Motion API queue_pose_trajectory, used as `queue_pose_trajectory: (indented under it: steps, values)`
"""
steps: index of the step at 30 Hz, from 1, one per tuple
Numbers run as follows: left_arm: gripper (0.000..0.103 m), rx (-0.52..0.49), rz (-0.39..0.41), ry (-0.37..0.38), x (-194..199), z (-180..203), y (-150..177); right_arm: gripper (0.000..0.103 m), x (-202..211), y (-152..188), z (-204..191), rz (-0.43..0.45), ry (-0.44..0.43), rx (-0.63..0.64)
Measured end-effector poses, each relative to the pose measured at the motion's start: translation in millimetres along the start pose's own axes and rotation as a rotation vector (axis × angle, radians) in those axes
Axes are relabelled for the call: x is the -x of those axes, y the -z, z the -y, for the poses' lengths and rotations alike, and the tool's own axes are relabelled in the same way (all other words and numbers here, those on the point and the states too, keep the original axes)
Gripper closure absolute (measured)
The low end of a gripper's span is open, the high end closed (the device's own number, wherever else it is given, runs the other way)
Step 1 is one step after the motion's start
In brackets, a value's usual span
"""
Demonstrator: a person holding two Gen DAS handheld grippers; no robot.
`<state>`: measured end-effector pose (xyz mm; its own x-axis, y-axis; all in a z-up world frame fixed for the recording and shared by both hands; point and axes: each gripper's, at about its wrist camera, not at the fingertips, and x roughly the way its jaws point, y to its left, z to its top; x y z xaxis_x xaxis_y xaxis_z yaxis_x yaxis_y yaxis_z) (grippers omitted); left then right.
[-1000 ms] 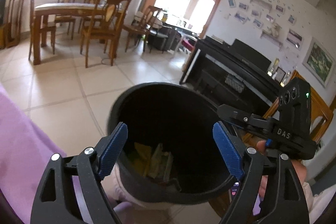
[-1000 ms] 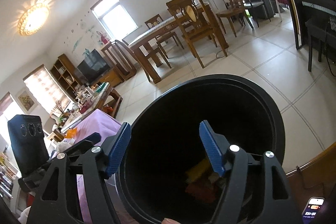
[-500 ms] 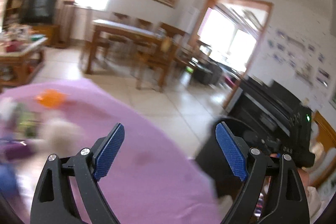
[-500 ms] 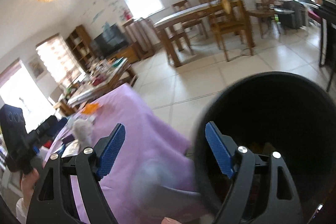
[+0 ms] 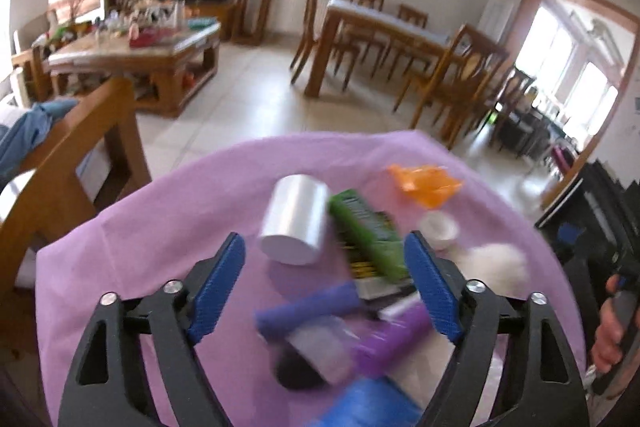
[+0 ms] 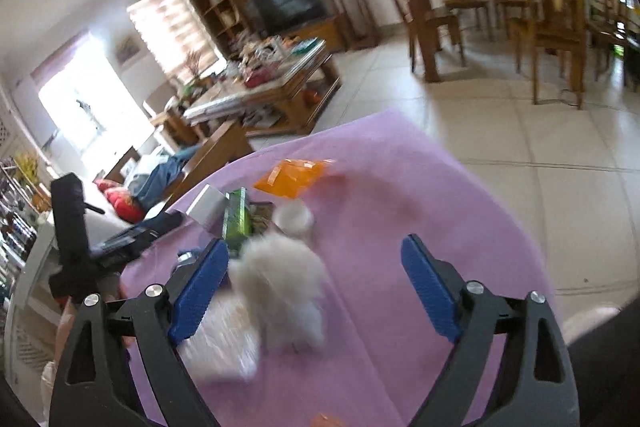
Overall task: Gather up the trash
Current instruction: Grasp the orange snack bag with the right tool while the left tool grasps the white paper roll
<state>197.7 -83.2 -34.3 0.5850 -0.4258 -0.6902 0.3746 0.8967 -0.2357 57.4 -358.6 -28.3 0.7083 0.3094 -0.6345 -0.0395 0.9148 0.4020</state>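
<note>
A purple-clothed table [image 5: 140, 227] holds trash: a white cylinder [image 5: 294, 225], a green box [image 5: 366, 227], an orange wrapper [image 5: 426, 181], a small white cup [image 5: 438, 229], a white fluffy wad [image 5: 496, 265], purple tubes [image 5: 308, 311] and a blue item [image 5: 360, 403]. My left gripper [image 5: 326, 287] is open and empty above the pile. My right gripper [image 6: 316, 291] is open and empty over the table [image 6: 440, 187], with the fluffy wad [image 6: 280, 283] between its fingers and clear plastic [image 6: 220, 343] by the left finger. The orange wrapper [image 6: 294, 175], green box [image 6: 236, 219] and cup [image 6: 294, 219] lie beyond.
A wooden chair back [image 5: 72, 155] stands left of the table. A cluttered coffee table [image 5: 136, 47] and a dining table with chairs [image 5: 384, 39] stand across the tiled floor. The left gripper's body [image 6: 92, 239] shows at the left of the right wrist view.
Both grippers swung left, away from the black bin they were over a second ago, and now face the purple table with its trash. Both stayed open and empty.
</note>
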Motion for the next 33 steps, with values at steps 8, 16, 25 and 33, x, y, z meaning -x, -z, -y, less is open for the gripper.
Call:
queue_pose_trajectory:
  steps: [8, 16, 25, 33]
  values:
    - [0.046, 0.005, -0.093, 0.04, -47, -23, -9, 0.015, -100, -45, -22, -0.166, 0.041, 0.008]
    - [0.062, 0.009, -0.094, 0.065, -50, -27, 2, 0.029, -136, -48, -19, -0.236, 0.092, -0.001]
    - [0.062, 0.031, -0.049, 0.069, -41, -32, 6, 0.065, -141, -52, -23, -0.251, 0.062, 0.026]
    - [0.062, 0.002, 0.044, 0.085, -27, -30, 2, 0.066, -75, -48, -48, -0.074, 0.05, 0.097]
